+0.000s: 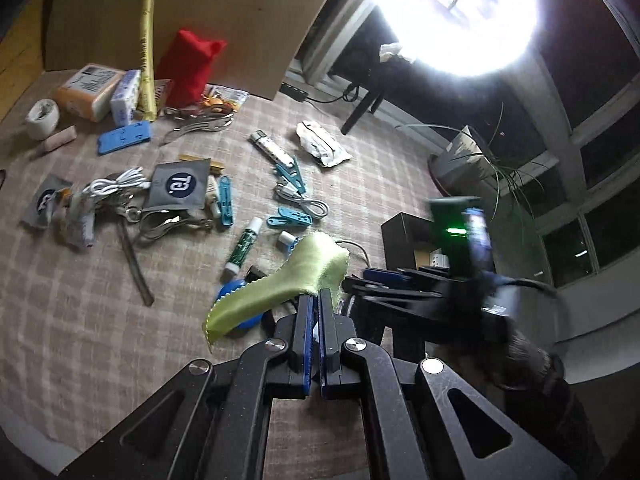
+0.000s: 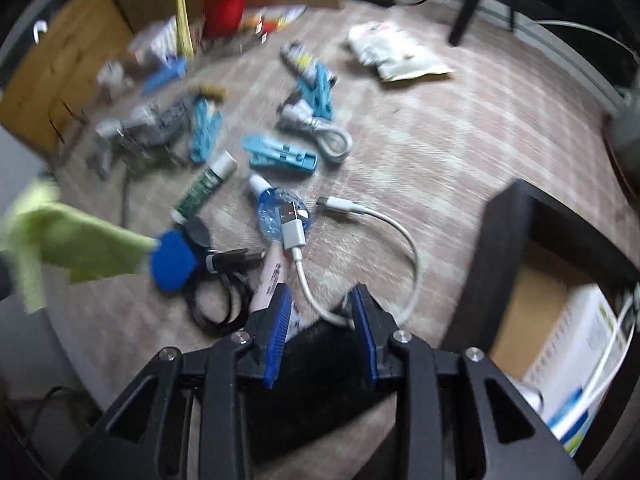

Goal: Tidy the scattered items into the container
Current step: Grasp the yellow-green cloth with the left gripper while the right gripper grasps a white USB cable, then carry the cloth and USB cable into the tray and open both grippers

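Observation:
My left gripper (image 1: 316,300) is shut on a light green cloth (image 1: 288,276) and holds it above the checked table cloth (image 1: 80,320); the green cloth also shows at the left of the right wrist view (image 2: 68,240). My right gripper (image 2: 322,300) is open, low over a white USB cable (image 2: 384,224), a pink tube (image 2: 272,276) and a black item between its fingers. The black open box (image 2: 516,236) stands at the right with a white carton (image 2: 576,352) inside. The box also shows in the left wrist view (image 1: 404,228), behind the blurred right gripper (image 1: 400,284).
Scattered on the table: blue clothes pegs (image 1: 290,218), a green-white tube (image 1: 244,248), grey pouches (image 1: 180,184), white cables (image 1: 116,184), a red bag (image 1: 188,68), a yellow roll (image 1: 146,52), a tape roll (image 1: 42,116), a white packet (image 1: 324,144). A cardboard sheet (image 1: 200,8) stands behind. A bright lamp (image 1: 452,12) glares.

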